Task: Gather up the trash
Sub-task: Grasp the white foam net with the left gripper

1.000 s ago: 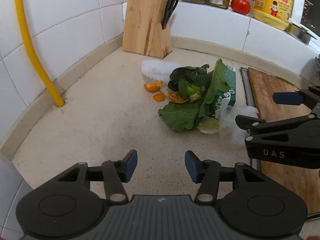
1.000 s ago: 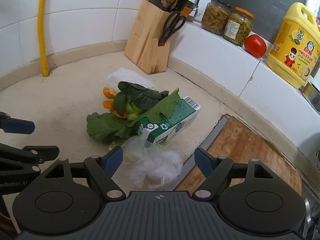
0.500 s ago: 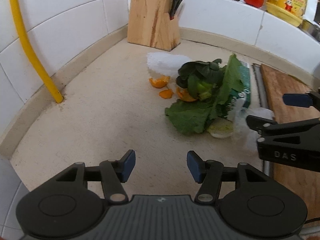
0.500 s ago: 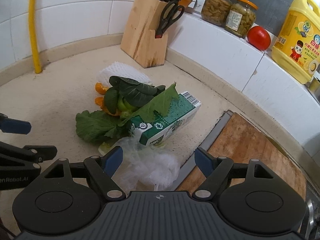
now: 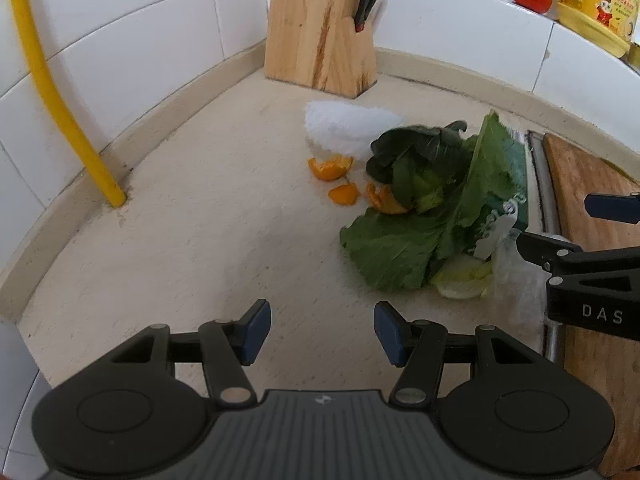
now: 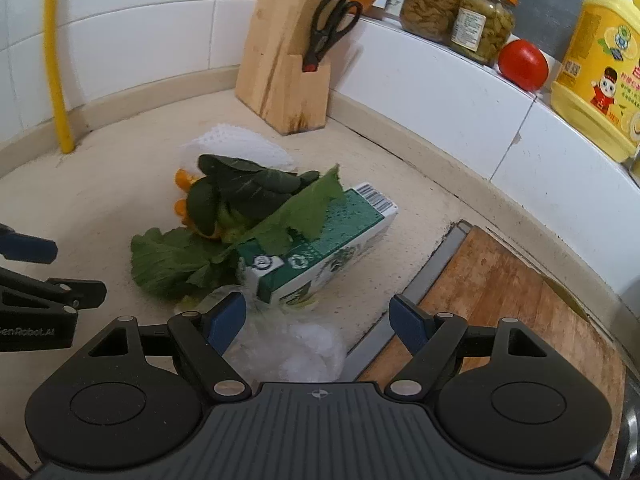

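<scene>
A trash pile lies on the beige counter: green leaves [image 5: 400,248], orange peels [image 5: 330,168], a white foam net [image 5: 348,126], a green carton [image 6: 320,248] on its side and a crumpled clear plastic bag [image 6: 296,344]. My left gripper [image 5: 322,332] is open over bare counter, short of the leaves and to their left. My right gripper [image 6: 316,320] is wide open just above the plastic bag, its pads not touching it, with the carton right ahead. In each wrist view the other gripper shows at the edge: right gripper [image 5: 568,226], left gripper [image 6: 60,270].
A wooden knife block [image 6: 288,80] with scissors stands in the corner behind the pile. A wooden cutting board [image 6: 500,292] lies to the right. On the tiled ledge are jars [image 6: 432,4], a tomato [image 6: 522,64] and a yellow bottle [image 6: 600,64]. A yellow pipe [image 5: 60,120] runs down the left wall.
Both grippers have moved forward towards the pile, which now looks larger and nearer. The right gripper's fingers now reach over the plastic bag.
</scene>
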